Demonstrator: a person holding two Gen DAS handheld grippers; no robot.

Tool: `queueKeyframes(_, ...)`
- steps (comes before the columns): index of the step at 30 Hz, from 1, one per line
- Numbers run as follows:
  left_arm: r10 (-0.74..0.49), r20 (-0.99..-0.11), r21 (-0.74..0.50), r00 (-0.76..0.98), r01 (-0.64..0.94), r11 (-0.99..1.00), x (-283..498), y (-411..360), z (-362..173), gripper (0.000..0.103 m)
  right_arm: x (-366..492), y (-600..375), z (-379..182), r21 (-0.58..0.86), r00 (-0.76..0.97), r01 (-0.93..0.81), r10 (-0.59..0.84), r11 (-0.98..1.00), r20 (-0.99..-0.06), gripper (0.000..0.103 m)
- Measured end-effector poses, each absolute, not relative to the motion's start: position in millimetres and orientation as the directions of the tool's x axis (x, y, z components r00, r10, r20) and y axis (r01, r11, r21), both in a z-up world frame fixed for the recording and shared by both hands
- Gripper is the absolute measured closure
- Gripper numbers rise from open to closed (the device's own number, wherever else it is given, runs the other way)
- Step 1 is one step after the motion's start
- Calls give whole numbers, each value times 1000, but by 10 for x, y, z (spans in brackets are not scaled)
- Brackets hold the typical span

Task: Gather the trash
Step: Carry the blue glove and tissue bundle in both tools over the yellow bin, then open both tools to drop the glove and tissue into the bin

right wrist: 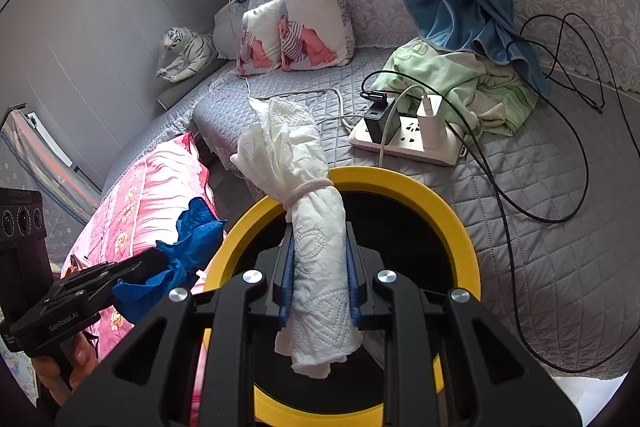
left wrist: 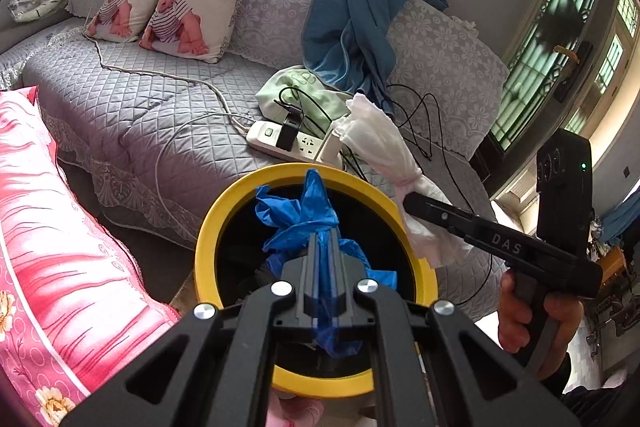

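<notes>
A yellow-rimmed trash bin with a black inside stands below both grippers. My left gripper is shut on a crumpled blue plastic glove and holds it over the bin's mouth; from the right wrist view the glove and the left gripper are at the left, just outside the rim. My right gripper is shut on a white paper towel bundle tied with a band, over the bin. In the left wrist view that bundle hangs at the bin's right rim in the right gripper.
A grey quilted sofa lies behind the bin, with a white power strip, chargers and black cables. A green cloth, blue curtain, two printed cushions and a pink quilt surround it. A hand grips the right tool.
</notes>
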State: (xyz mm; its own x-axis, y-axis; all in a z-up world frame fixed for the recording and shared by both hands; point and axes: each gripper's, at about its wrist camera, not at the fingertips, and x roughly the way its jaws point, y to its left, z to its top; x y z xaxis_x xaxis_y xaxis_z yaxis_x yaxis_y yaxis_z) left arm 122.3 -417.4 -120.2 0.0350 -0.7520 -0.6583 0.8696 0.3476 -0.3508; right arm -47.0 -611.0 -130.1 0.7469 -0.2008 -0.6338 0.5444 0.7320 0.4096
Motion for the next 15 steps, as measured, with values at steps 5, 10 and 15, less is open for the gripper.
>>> queueKeyframes(5, -744, -668, -354, 24, 869, 346, 1214, -4250, -1250, 100, -470, -6165, -1379, 419, 739, 555, -194, 719, -645, 83)
queueKeyframes(10, -738, -675, -357, 17, 867, 347, 1204, -4280, -1279, 100, -468, -6178, -1402, 424, 735, 558, -187, 713, -652, 82)
queueKeyframes(15, -730, -683, -364, 10, 862, 353, 1188, -4293, -1319, 99, -466, -6186, -1412, 425, 731, 564, -189, 708, -656, 81)
